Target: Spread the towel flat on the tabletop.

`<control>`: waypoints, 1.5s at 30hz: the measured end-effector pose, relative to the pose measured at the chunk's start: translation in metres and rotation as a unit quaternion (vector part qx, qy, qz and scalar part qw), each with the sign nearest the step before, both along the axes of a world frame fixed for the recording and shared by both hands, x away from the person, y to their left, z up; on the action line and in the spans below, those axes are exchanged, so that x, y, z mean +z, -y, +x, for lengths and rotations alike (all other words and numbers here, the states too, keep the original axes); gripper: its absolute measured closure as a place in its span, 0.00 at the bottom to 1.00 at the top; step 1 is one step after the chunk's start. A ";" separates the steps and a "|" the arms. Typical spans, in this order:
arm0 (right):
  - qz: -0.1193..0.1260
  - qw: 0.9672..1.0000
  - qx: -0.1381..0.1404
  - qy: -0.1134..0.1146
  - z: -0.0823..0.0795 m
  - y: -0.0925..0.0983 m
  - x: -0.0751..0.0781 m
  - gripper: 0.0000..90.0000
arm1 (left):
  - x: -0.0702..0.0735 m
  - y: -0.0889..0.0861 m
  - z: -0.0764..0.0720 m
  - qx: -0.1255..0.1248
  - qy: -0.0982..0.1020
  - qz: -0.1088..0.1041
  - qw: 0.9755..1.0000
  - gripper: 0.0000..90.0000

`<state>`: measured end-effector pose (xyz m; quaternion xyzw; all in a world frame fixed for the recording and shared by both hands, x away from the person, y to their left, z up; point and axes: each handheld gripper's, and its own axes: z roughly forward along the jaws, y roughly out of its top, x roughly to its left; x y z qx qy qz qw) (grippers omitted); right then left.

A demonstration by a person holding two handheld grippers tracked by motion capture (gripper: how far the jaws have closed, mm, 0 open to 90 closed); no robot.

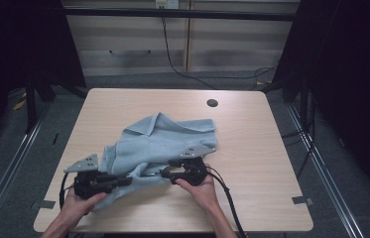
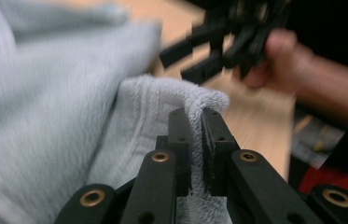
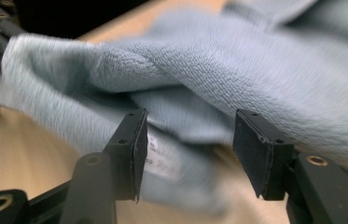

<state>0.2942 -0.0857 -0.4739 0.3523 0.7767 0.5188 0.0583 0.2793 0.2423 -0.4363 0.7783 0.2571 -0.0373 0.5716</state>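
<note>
High view: a crumpled light-blue towel [image 1: 158, 145] lies in the middle of the wooden table [image 1: 252, 163], and your two hands come in from the bottom edge of the frame. Your left gripper [image 1: 123, 181] sits at the lower left, its tips at the towel's near edge; your right gripper [image 1: 163, 173] sits just right of it at lower centre, also at that edge, tips pointing left toward the other gripper.

In the left gripper view, your left gripper [image 2: 196, 135] has its jaws closed on a folded hem of the towel [image 2: 59, 107]. The cloth is pinched in the narrow gap and bulges over the tips at centre frame, while the rest of it spreads across the left half. Your right hand [image 2: 279, 58] shows blurred at the upper right.

In the right gripper view, your right gripper [image 3: 188, 140] stands with jaws wide apart at the bottom of the frame. The towel [image 3: 218, 65] hangs across the upper frame, and one fold droops into the gap near the left pad [image 3: 140, 149]. The right pad is clear of the cloth, so nothing is gripped.
</note>
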 end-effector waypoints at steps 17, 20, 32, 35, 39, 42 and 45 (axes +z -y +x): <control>-0.009 0.999 0.040 -0.020 -0.019 0.011 -0.022 0.50 | -0.043 -0.006 0.062 0.099 -0.100 -0.015 0.990 0.93; -0.021 0.999 0.039 -0.019 -0.017 0.005 -0.025 0.59 | -0.046 -0.006 0.064 0.099 -0.102 -0.015 0.990 0.92; 0.039 0.998 -0.008 0.057 -0.014 0.042 0.035 0.99 | -0.037 0.014 0.057 0.050 -0.096 -0.031 0.994 0.89; 0.029 0.996 -0.008 0.085 -0.018 0.051 0.064 0.99 | -0.024 0.031 0.054 0.028 -0.084 -0.042 0.995 0.90; 0.038 0.992 -0.011 0.123 -0.021 0.062 0.105 0.99 | 0.000 0.049 0.053 0.006 -0.072 -0.071 0.995 0.89; 0.050 0.987 -0.016 0.153 -0.015 0.068 0.140 0.99 | 0.015 0.058 0.055 -0.007 -0.078 -0.099 0.992 0.89; 0.074 0.985 -0.013 0.157 -0.010 0.069 0.152 0.99 | 0.026 0.063 0.053 -0.007 -0.076 -0.114 0.991 0.88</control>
